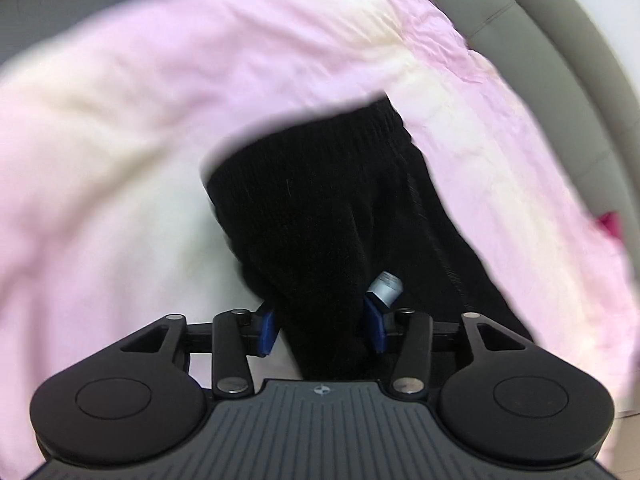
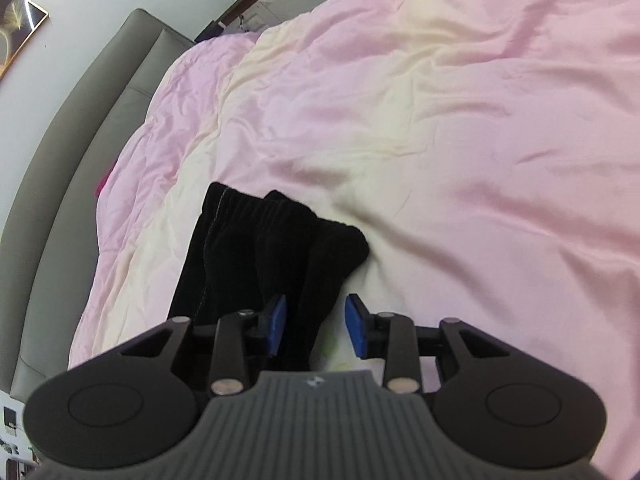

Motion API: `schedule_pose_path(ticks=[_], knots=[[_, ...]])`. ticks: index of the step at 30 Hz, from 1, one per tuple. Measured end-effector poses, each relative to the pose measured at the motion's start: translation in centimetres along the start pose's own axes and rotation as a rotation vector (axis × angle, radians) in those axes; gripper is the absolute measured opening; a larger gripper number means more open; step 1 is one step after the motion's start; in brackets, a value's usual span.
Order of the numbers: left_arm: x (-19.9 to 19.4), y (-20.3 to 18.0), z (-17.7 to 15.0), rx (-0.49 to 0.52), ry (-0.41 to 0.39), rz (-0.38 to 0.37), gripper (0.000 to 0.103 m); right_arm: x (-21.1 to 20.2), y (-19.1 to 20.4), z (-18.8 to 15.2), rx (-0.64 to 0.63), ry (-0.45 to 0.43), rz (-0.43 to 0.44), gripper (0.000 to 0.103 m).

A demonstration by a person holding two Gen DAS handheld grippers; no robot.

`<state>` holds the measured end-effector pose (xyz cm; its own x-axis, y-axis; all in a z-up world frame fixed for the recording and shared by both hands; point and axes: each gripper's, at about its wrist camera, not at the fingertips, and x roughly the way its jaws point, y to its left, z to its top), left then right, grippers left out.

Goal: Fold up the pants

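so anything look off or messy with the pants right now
Nothing damaged or spilled. The black pants lie bunched in uneven lengthwise folds on the rumpled pink duvet, their ribbed end edges staggered, not lined up. The left gripper has fabric between its jaws; the right gripper is open.

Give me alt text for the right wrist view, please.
The right gripper hovers open over black pants lying bunched on a pink and cream duvet, its left blue pad against the fabric, nothing gripped. A grey padded headboard curves along the left.
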<state>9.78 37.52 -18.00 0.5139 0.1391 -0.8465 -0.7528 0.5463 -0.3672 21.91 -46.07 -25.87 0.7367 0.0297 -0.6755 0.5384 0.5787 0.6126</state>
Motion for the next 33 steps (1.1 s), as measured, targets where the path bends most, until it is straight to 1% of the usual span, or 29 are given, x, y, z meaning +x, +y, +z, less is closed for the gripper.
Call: schedule_pose_path(ticks=[1, 2, 3, 4, 5, 6, 7, 8, 10, 12, 13, 17, 20, 21, 23, 25, 26, 27, 29, 33], knots=[[-0.5, 0.2, 0.3, 0.023, -0.003, 0.017, 0.062, -0.1, -0.3, 0.2, 0.022, -0.01, 0.006, 0.03], [-1.3, 0.4, 0.4, 0.031, -0.031, 0.024, 0.063, -0.1, -0.6, 0.4, 0.044, -0.019, 0.012, 0.03], [-2.4, 0.2, 0.6, 0.058, -0.098, 0.078, 0.063, 0.0, -0.7, 0.5, 0.061, -0.025, 0.022, 0.03], [-3.5, -1.0, 0.9, 0.105, -0.176, 0.169, 0.065, 0.1, -0.9, 0.6, 0.074, -0.027, 0.033, 0.03], [-4.4, -1.8, 0.9, 0.151, -0.237, 0.233, 0.073, 0.1, -1.1, 0.6, 0.084, -0.029, 0.042, 0.03], [-5.3, -2.6, 0.8, 0.192, -0.288, 0.261, 0.08, 0.3, -1.1, 0.7, 0.089, -0.031, 0.05, 0.03], [-5.9, -3.4, 0.6, 0.227, -0.322, 0.256, 0.083, 0.5, -1.1, 0.7, 0.09, -0.034, 0.055, 0.03], [-6.3, -4.3, 0.2, 0.258, -0.336, 0.235, 0.085, 0.9, -0.8, 0.7, 0.089, -0.039, 0.058, 0.03], [-6.2, -6.4, -1.0, 0.315, -0.325, 0.178, 0.085, 1.5, -0.3, 0.8, 0.076, -0.046, 0.074, 0.03], [-5.6, -8.8, -3.0, 0.37, -0.294, 0.109, 0.085, 1.7, 0.1, 1.0, 0.049, -0.061, 0.079, 0.03], [-4.7, -10.5, -4.2, 0.404, -0.271, 0.077, 0.085, 1.8, 0.3, 1.0, 0.034, -0.072, 0.08, 0.03], [-1.9, -16.4, -10.4, 0.559, -0.173, -0.021, 0.085, 1.8, 0.6, 1.7, -0.001, -0.13, 0.103, 0.03], [0.4, -20.6, -14.8, 0.655, -0.092, -0.102, 0.085, 2.5, 0.2, 2.1, 0.023, -0.118, 0.136, 0.03], [1.1, -21.8, -16.2, 0.687, -0.064, -0.113, 0.085, 2.9, 0.0, 2.1, 0.038, -0.097, 0.146, 0.03], [2.9, -24.2, -18.6, 0.751, -0.01, -0.095, 0.085, 3.8, -0.4, 2.0, 0.064, -0.052, 0.146, 0.029], [4.4, -25.9, -20.2, 0.788, 0.02, -0.082, 0.085, 4.6, -0.7, 1.9, 0.086, -0.019, 0.156, 0.028], [4.8, -26.4, -20.8, 0.79, 0.029, -0.084, 0.085, 4.8, -0.8, 1.9, 0.086, -0.01, 0.169, 0.024], [5.1, -26.8, -21.3, 0.785, 0.038, -0.09, 0.085, 4.8, -0.6, 2.0, 0.071, -0.009, 0.174, 0.019], [5.3, -27.3, -22.0, 0.766, 0.053, -0.109, 0.085, 4.9, -0.1, 2.1, 0.031, -0.011, 0.174, 0.012], [4.6, -28.4, -23.6, 0.767, 0.049, -0.129, 0.085, 4.3, -0.2, 2.3, 0.054, -0.045, 0.197, 0.005]])
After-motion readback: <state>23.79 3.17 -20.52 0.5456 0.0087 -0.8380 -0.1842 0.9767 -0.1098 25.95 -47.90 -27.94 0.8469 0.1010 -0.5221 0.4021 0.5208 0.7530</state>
